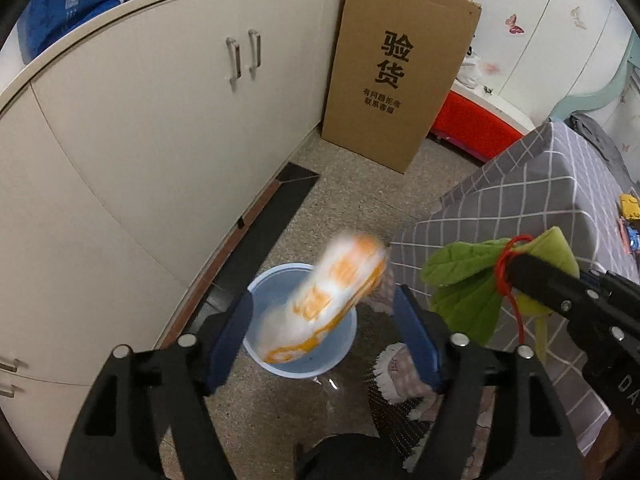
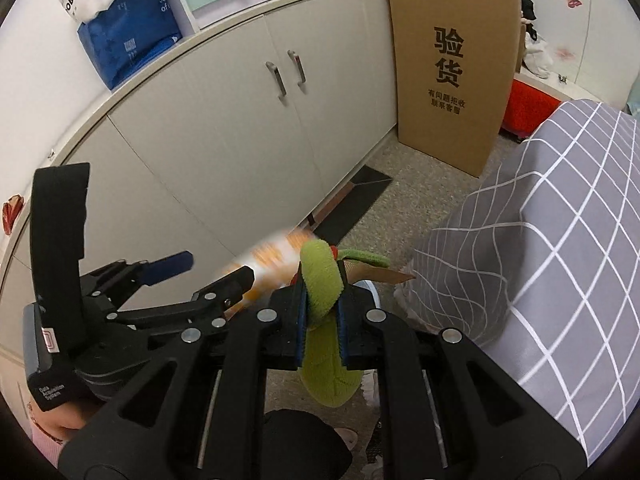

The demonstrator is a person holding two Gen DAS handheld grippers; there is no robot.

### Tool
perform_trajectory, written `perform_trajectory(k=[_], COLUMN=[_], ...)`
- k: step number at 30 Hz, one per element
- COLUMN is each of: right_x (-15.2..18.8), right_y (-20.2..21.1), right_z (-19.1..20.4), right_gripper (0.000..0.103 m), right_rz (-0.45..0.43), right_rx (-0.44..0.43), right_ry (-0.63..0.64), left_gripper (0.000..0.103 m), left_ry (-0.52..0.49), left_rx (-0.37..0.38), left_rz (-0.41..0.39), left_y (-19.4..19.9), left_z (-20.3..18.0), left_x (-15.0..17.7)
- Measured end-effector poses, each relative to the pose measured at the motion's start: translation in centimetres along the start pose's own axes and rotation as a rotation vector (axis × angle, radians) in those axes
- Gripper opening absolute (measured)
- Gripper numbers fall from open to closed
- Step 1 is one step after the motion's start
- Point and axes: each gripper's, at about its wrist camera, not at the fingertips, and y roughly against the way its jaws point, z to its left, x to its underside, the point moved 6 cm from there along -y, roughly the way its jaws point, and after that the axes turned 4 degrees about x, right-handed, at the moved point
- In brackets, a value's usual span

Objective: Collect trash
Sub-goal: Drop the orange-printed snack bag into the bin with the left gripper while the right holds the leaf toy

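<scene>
left gripper [image 1: 322, 340] fingers spread wide, nothing between them; orange-white wrapper [image 1: 332, 300] blurred in mid-air just above the blue bin [image 1: 348, 340] on the floor. right gripper [image 2: 322, 322] fingers clamped on the green plush leaf [image 2: 320, 276], just right of the bin. next, i'd say: bring the right one over the bin mouth before letting go, keep clear of the grey checked cloth [image 1: 520, 200]. cabinet [image 1: 160, 140] and cardboard box [image 1: 400, 80] further back.

I see both wrist cams angled steeply down, close over floor; both share cabinet [image 1: 160, 120] [image 2: 224, 128], cardboard box [image 1: 396, 80] [image 2: 452, 72], checked cloth [image 1: 540, 200] [image 2: 560, 240]
</scene>
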Motion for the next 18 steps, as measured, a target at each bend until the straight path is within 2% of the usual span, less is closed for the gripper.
perform_trajectory(k=[18], right_x=[0.0], right_y=[-3.8], right_z=[2.7], right_gripper=[0.012], right_rz=[0.068], right_rx=[-0.005], right_ry=[0.074], left_gripper=[0.077], left_ry=[0.077], left_rx=[-0.103], left_rz=[0.016], left_y=[0.2], left_z=[4.2], left_x=[1.7])
